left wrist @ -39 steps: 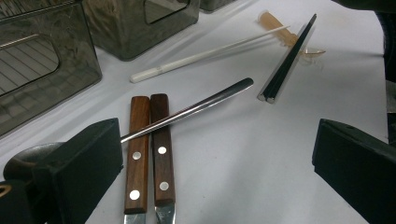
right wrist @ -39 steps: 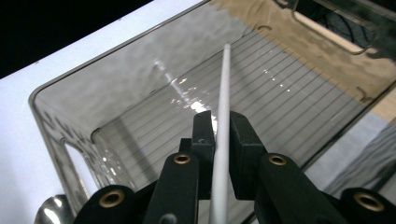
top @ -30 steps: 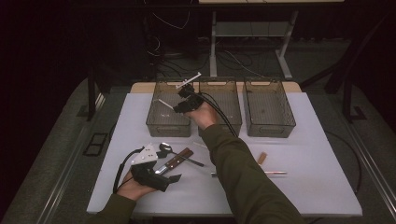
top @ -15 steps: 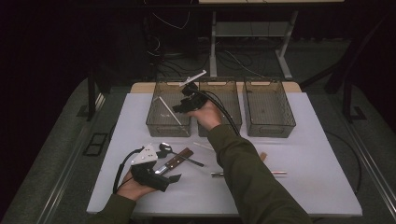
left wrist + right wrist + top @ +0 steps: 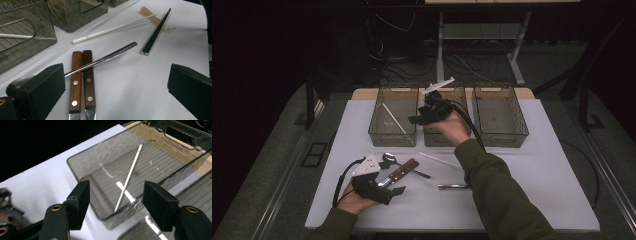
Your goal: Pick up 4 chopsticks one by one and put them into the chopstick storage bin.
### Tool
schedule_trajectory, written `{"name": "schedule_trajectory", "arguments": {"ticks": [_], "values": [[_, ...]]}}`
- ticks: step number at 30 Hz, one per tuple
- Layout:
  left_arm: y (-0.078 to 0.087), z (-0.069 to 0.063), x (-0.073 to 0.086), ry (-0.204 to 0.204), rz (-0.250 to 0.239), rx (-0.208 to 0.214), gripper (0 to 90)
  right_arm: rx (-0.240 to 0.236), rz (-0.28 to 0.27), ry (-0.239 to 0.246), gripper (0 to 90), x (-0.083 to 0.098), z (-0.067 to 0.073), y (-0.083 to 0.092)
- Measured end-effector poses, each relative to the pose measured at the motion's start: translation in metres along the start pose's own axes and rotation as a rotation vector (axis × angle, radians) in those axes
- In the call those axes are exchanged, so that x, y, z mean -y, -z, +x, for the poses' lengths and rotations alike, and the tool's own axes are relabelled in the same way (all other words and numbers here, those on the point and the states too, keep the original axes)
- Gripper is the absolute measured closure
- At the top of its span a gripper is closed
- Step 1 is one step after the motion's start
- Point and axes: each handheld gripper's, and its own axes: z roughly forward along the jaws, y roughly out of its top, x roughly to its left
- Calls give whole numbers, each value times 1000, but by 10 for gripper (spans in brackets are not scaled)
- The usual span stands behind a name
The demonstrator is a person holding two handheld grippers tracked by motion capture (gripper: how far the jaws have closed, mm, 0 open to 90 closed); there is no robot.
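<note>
Right gripper view: chopstick [image 5: 128, 178] inside bin [image 5: 100, 165]

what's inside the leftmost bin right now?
One white chopstick lies diagonally on the floor of the leftmost bin; nothing else shows inside. The near wall's tint blurs the front floor strip in the high view.

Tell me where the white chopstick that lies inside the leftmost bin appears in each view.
High view: the white chopstick lies slanted in the leftmost bin, left of centre.
Left gripper view: at the far left edge, behind the bin's wall.
Right gripper view: in the centre, slanted on the bin's floor.
Shared landmark: the leftmost bin.
</note>
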Motion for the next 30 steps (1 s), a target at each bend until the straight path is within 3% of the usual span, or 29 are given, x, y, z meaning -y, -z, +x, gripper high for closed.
{"name": "schedule_trajectory", "arguments": {"ticks": [9, 18, 22, 30], "values": [[1, 1, 0, 4, 13, -1, 0, 15, 0, 43, 409, 24, 2, 37], [2, 4, 0, 34, 4, -6, 0, 19, -2, 71, 407, 50, 0, 67], [2, 6, 0, 54, -12, -19, 0, 9, 8, 68, 401, 65, -3, 76], [1, 8, -1, 52, -19, -50, 0, 1, 12, 59, 394, 92, -9, 92]]}}
